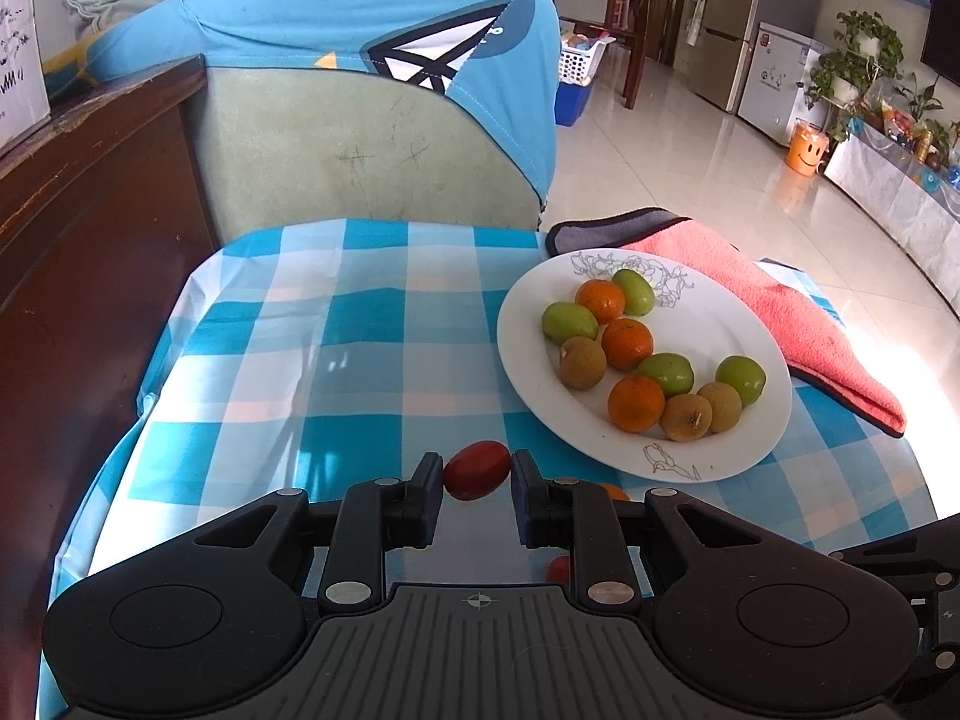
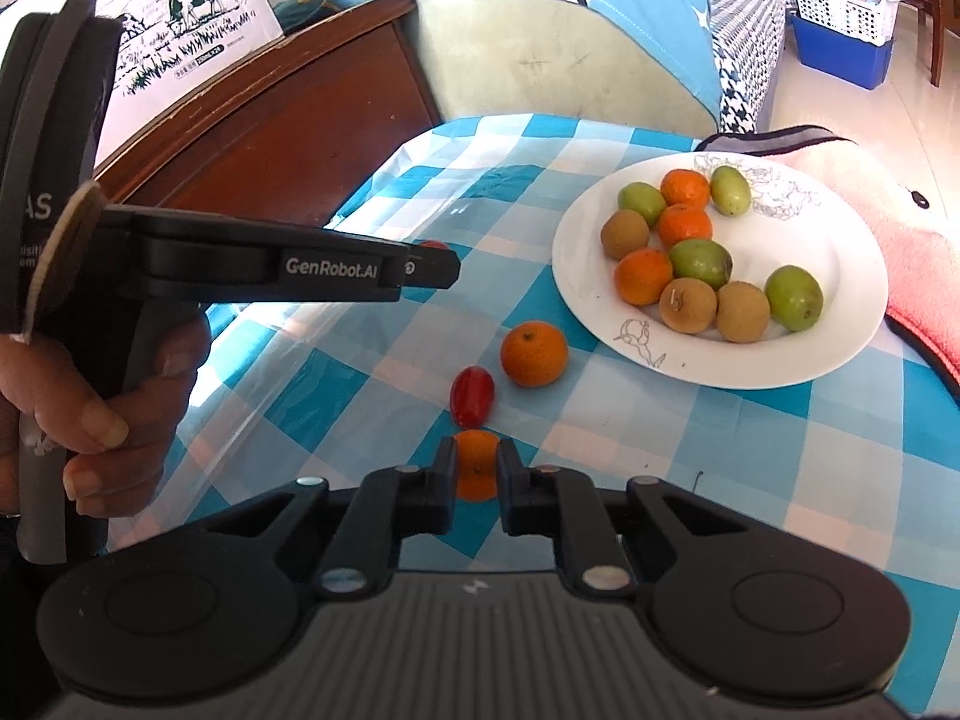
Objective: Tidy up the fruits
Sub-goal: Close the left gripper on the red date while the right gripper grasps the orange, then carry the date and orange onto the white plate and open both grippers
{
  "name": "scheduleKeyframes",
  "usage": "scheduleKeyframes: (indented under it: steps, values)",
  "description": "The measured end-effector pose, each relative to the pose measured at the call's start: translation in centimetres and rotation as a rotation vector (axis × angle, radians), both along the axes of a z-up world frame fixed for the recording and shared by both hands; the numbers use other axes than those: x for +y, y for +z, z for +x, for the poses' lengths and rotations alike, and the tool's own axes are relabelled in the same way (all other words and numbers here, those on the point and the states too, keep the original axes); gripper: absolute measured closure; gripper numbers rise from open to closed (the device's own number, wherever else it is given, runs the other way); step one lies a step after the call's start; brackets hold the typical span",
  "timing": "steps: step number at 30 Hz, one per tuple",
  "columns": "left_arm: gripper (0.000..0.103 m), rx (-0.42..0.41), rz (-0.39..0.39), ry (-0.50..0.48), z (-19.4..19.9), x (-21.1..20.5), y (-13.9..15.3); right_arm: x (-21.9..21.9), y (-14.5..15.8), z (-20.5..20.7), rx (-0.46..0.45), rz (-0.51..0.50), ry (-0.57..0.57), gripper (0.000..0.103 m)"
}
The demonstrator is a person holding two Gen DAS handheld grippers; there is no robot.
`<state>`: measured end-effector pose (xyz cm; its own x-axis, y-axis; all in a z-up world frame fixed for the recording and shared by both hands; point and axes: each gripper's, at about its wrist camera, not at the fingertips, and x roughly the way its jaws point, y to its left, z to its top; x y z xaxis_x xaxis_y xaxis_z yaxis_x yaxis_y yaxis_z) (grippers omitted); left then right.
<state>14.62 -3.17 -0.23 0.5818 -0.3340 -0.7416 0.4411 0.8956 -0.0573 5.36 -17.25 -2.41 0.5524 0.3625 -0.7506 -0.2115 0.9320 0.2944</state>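
Note:
A white plate [image 1: 762, 420] [image 2: 840, 240] on the checked tablecloth holds several small oranges, green fruits and brown fruits. My left gripper [image 1: 477, 471] is shut on a red cherry tomato [image 1: 477, 469] and holds it above the cloth, left of the plate. It shows from the side in the right wrist view [image 2: 432, 267]. My right gripper [image 2: 475, 462] is shut on a small orange [image 2: 476, 468], near the table's front. Another orange [image 2: 534, 354] and a second red tomato [image 2: 472, 395] lie loose on the cloth between my right gripper and the plate.
A pink and grey towel [image 1: 798, 312] lies right of the plate. A dark wooden cabinet [image 1: 90, 210] stands at the left, and a chair with a blue cover [image 1: 372, 120] behind the table. The table edge drops to tiled floor at the right.

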Motion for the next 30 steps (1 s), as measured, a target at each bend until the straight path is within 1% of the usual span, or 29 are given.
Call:
scheduleKeyframes:
  steps: [1,3,5,6,7,13,16,17,18,20,22,25,28,30]
  values:
    - [0.081,0.0,0.003,0.001,0.0,0.0,-0.1,0.1,-0.1,0.0,0.007,0.009,0.002,0.085]
    - [0.081,-0.001,0.007,0.002,0.0,0.0,-0.1,0.3,-0.2,-0.1,0.007,0.01,0.015,0.084]
    - [0.081,-0.003,0.008,0.004,0.0,0.0,-0.1,0.7,-0.3,0.0,-0.002,0.003,0.028,0.078]
    - [0.081,-0.004,0.009,0.004,-0.1,0.0,-0.1,0.8,-0.4,0.0,-0.005,-0.001,0.025,0.072]
    - [0.081,-0.005,0.01,0.005,-0.1,0.1,-0.1,0.9,-0.6,0.1,-0.008,-0.005,0.022,0.07]
    - [0.081,-0.009,0.02,0.006,-0.1,0.1,-0.2,1.5,-1.3,0.6,-0.02,-0.049,0.014,0.07]
    - [0.082,-0.01,0.026,0.001,-0.2,-0.1,-0.2,1.4,-1.7,0.9,-0.011,-0.043,0.006,0.069]
    - [0.081,-0.01,0.028,-0.001,-0.2,-0.1,-0.3,1.4,-1.7,0.9,-0.012,-0.044,0.008,0.069]
    - [0.081,-0.01,0.028,-0.002,-0.2,-0.2,-0.3,1.4,-1.6,0.9,-0.013,-0.043,0.012,0.074]
    - [0.082,-0.008,0.025,-0.002,-0.1,-0.2,-0.4,1.2,-1.5,1.0,-0.002,-0.026,0.006,0.074]
    - [0.081,-0.008,0.02,0.001,0.0,-0.2,-0.4,0.7,-0.9,0.9,-0.005,-0.023,-0.005,0.074]
    - [0.081,-0.011,-0.001,0.005,0.2,-0.1,-0.1,-0.3,0.7,0.9,-0.026,-0.048,-0.045,0.074]
    - [0.081,-0.026,-0.019,0.0,0.4,-0.2,0.4,-2.1,2.9,1.3,-0.072,-0.042,-0.09,0.074]
    - [0.081,-0.037,-0.035,-0.01,0.5,-0.4,0.8,-3.3,4.3,1.6,-0.114,-0.056,-0.111,0.074]
